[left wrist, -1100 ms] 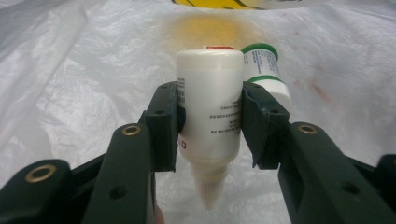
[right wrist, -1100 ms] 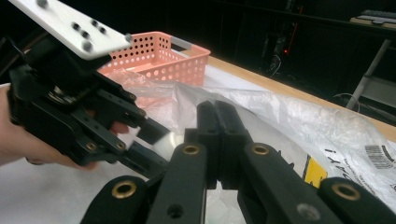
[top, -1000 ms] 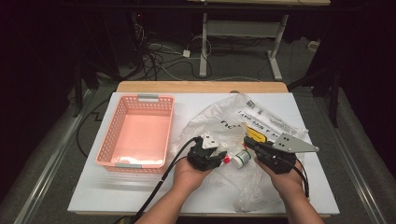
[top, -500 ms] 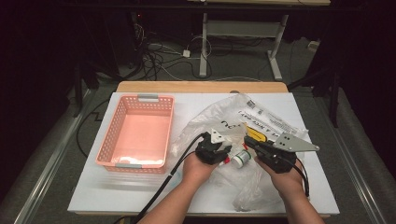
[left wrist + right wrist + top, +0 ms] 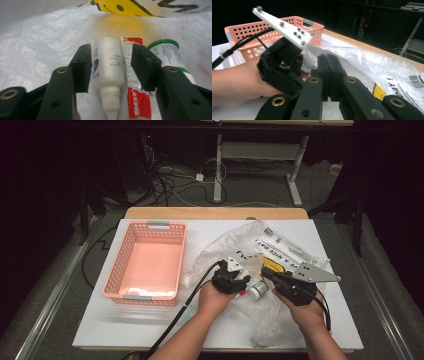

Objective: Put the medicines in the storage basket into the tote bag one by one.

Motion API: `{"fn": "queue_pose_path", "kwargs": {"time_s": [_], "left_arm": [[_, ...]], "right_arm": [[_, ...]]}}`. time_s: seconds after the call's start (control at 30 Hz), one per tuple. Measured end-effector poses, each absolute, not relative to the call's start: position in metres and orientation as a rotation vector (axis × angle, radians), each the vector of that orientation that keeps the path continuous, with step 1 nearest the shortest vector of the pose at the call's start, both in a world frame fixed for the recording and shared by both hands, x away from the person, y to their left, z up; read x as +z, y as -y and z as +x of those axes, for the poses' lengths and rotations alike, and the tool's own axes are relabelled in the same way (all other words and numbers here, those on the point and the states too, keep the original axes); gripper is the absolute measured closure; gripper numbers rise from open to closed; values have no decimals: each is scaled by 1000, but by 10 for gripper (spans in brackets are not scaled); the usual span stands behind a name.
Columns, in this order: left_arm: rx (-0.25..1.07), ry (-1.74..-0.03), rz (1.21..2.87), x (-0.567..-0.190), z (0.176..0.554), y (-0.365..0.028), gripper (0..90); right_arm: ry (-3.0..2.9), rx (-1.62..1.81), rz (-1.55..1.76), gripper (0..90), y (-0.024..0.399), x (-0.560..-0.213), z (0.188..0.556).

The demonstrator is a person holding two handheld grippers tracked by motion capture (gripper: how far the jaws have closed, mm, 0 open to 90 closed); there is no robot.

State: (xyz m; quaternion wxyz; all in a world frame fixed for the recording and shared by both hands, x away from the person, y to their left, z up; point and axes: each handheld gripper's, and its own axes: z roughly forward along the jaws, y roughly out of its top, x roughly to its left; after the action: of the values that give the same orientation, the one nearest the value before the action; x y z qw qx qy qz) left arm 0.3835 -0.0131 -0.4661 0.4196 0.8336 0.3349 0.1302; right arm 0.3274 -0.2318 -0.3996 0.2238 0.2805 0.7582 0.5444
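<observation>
Left gripper (image 5: pixel 110 72) low inside plastic bag (image 5: pixel 280 250), jaws just widened, straddling white bottle (image 5: pixel 108 67); right gripper (image 5: pixel 328 75) jaws pressed together.

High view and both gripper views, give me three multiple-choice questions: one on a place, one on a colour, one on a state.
1. In the high view, where does the pink basket stand?
A. On the table, left of the plastic bag
B. On top of the plastic bag
C. On the floor behind the table

2. In the left gripper view, what colour is the cap of the bottle beside the red-and-white tube?
A. Blue
B. Green
C. Black

3. In the right gripper view, how do the jaws of the right gripper stand?
A. Wide apart
B. Clamped on the basket's rim
C. Shut against each other

Answers:
1 A: the basket sits on the white tabletop with the bag to its right.
2 B: a green band rings the bottle's top.
3 C: the two black jaws meet with no gap between them.
</observation>
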Motion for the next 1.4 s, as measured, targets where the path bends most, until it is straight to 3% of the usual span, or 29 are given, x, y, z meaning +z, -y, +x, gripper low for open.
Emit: {"fn": "queue_pose_path", "kwargs": {"time_s": [0.13,0.5,0.77,0.9,0.93,1.13,1.4], "left_arm": [[349,-810,2103,-463,367,4,451],[233,-814,2128,-460,320,-51,360],[147,-802,2257,-484,310,-40,236],[205,-842,2256,-485,315,-25,225],[249,-826,2273,-485,313,-21,237],[239,-787,2264,-486,307,-17,508],[237,-800,2246,-486,307,-18,789]], "right_arm": [[-2094,1500,779,900,232,-400,327],[-2101,1487,776,900,232,-401,326],[-2118,1469,786,900,231,-404,326],[-2127,1464,782,900,229,-406,325],[-2129,1463,777,900,229,-406,326],[-2130,1459,787,900,229,-407,327],[-2130,1458,783,900,228,-406,325]]}}
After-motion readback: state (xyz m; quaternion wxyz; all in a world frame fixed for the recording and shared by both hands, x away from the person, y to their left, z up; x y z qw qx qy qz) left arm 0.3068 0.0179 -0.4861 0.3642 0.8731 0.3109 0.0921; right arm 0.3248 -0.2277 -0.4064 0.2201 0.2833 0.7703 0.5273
